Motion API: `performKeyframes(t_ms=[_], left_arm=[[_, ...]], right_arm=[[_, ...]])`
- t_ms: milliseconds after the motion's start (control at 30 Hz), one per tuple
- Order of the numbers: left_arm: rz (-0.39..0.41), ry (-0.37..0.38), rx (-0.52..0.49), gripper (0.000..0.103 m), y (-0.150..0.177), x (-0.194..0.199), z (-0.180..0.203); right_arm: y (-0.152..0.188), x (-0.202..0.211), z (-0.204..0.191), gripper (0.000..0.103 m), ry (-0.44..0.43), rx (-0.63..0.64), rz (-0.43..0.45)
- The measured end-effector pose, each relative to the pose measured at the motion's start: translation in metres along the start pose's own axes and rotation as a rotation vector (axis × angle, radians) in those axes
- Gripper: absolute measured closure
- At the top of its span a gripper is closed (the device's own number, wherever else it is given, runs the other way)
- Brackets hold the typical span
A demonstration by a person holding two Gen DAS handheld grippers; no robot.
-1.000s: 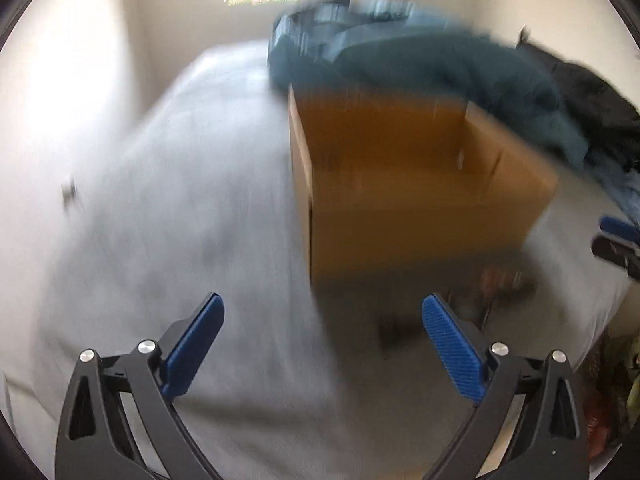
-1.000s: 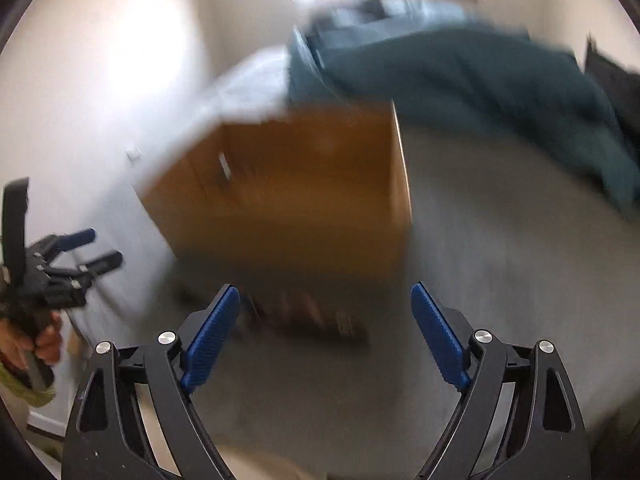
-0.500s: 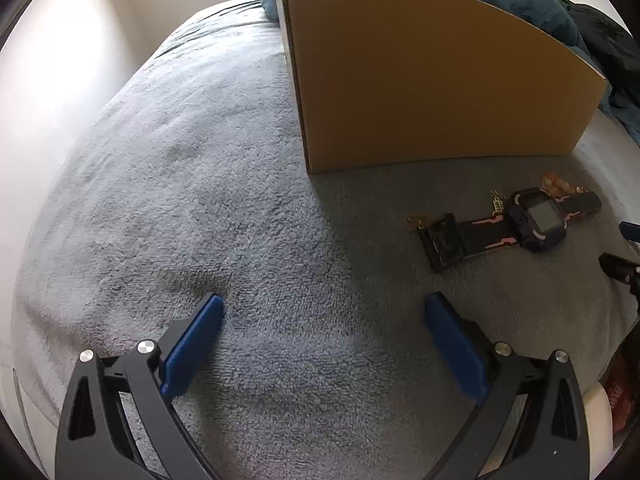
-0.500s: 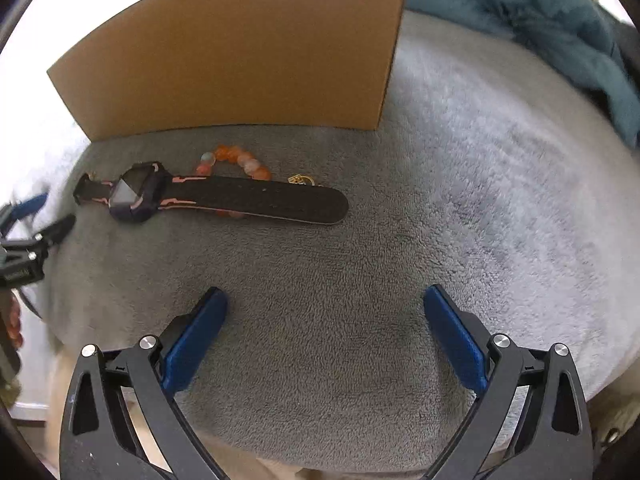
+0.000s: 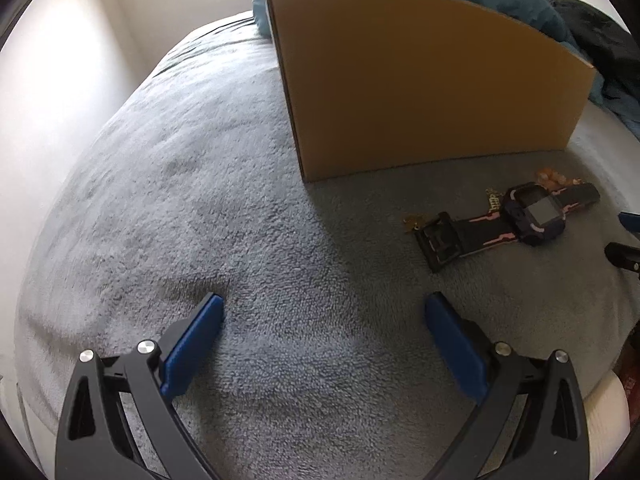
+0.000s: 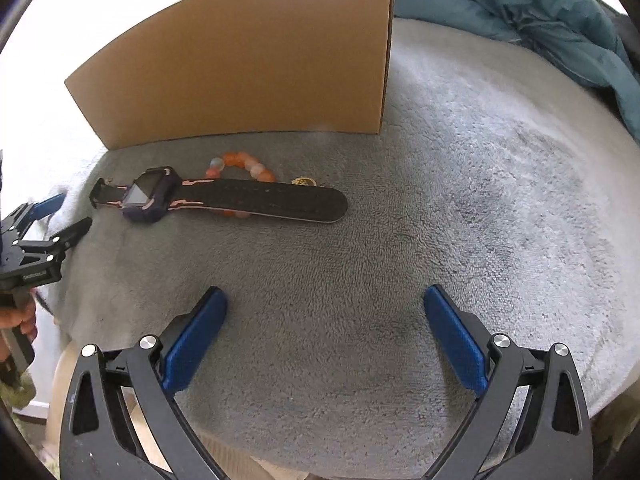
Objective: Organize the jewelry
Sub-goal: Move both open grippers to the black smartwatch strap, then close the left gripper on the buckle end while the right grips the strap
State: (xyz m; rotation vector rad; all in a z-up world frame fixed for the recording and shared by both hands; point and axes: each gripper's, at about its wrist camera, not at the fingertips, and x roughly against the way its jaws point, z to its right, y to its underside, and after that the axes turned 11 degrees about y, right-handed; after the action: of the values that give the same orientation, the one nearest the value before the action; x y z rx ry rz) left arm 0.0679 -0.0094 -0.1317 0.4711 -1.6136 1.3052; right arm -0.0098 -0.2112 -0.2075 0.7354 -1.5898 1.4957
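Note:
A dark watch (image 6: 152, 196) with pink trim lies flat on the grey blanket (image 6: 460, 184), in front of an upright cardboard box (image 6: 240, 68). Partly under its strap is an orange bead bracelet (image 6: 240, 162), and a small gold piece (image 6: 304, 181) lies by the strap. My right gripper (image 6: 326, 292) hangs open over bare blanket, nearer than the watch, holding nothing. My left gripper (image 5: 324, 300) is open and empty too, low over the blanket. From there the watch (image 5: 532, 216) lies ahead to the right, with the beads (image 5: 554, 178) behind it and gold bits (image 5: 414, 222) by the buckle.
A teal duvet (image 6: 540, 12) is heaped behind the box (image 5: 420, 88), with dark clothing (image 5: 600, 48) at the far right. The left gripper (image 6: 72, 212) shows at the left edge of the right wrist view, with a hand (image 6: 20, 320) on its handle. The blanket's front edge is close below.
Both grippers have sunk toward the blanket. The view was blurred and showed the room a second ago; now the box, watch and beads are sharp and nearer.

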Motion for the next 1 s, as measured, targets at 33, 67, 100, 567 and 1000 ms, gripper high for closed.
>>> performKeyframes(t_ms=[33,67,100,567,1000], left_arm=[[0.016,0.015,-0.01,0.005,-0.001,0.005,-0.001],[0.046,0.038,-0.029,0.005,-0.001,0.012,-0.001],[0.079,0.066,-0.052,0.004,-0.002,0.02,-0.001],[0.111,0.421,-0.237,0.042,-0.012,0.021,0.011],[0.033,0.49,-0.166,0.075,-0.021,0.007,0.003]], right_arm=[[-0.002,0.004,0.005,0.008,-0.021,-0.012,0.002],[-0.004,0.01,0.009,0.009,-0.053,-0.025,0.02],[-0.006,0.014,0.013,0.013,-0.082,-0.03,0.043],[-0.026,0.003,0.043,0.05,-0.26,0.115,0.105],[-0.027,0.008,0.053,0.066,-0.336,0.123,0.057]])
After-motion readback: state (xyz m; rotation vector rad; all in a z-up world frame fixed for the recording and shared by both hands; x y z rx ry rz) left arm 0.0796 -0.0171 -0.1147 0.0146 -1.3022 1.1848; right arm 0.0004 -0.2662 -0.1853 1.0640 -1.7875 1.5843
